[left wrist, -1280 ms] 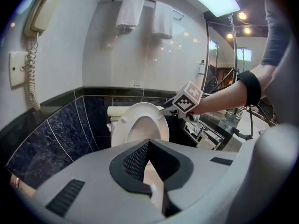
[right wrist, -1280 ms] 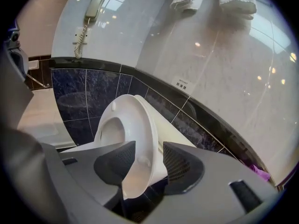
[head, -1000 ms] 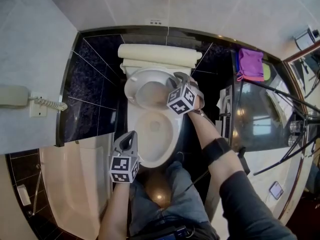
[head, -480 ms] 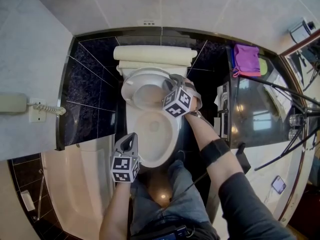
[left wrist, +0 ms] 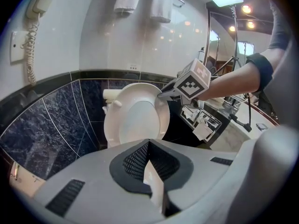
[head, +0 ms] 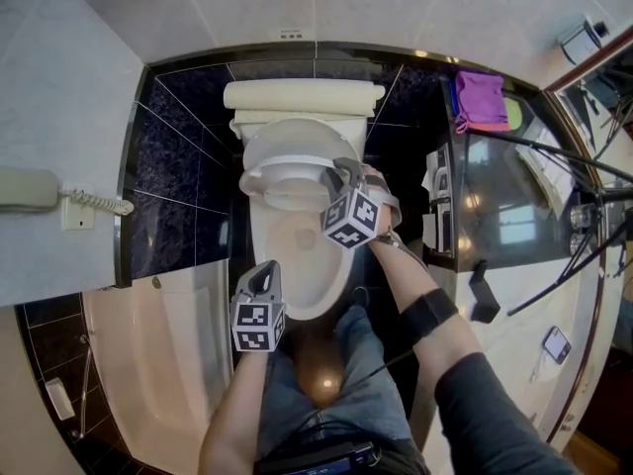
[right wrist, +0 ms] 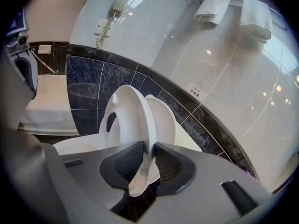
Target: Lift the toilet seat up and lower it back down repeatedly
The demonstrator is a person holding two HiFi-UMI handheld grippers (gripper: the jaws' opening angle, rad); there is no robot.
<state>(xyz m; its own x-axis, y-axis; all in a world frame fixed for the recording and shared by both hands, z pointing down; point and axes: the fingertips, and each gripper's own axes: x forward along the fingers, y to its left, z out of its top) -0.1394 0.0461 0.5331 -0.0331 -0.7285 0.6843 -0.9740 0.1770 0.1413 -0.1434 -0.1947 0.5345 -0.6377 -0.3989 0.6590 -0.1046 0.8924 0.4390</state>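
Observation:
The white toilet seat (head: 259, 176) stands tilted forward, apart from the raised lid (head: 297, 132) behind it and above the bowl (head: 297, 255). My right gripper (head: 334, 172) grips the seat's right rim; in the right gripper view the ring (right wrist: 135, 115) runs edge-on between the pads at the right gripper (right wrist: 149, 148), whose jaws have just been closing on it. My left gripper (head: 267, 268) is shut and holds nothing, low beside the bowl's front left. The left gripper view shows the left gripper (left wrist: 148, 144) pointing at the seat (left wrist: 135, 115) and the right gripper (left wrist: 163, 93).
The cistern (head: 302, 95) sits against the dark tiled wall. A bathtub (head: 148, 364) lies at the left, with a wall phone (head: 25, 191) above it. A counter with a purple cloth (head: 482, 100) and tripod legs stands at the right. The person's jeans (head: 326, 384) are at the bowl's front.
The right gripper has drawn the seat forward, away from the lid. The left gripper has drifted slightly right and lower, closer to the bowl's front.

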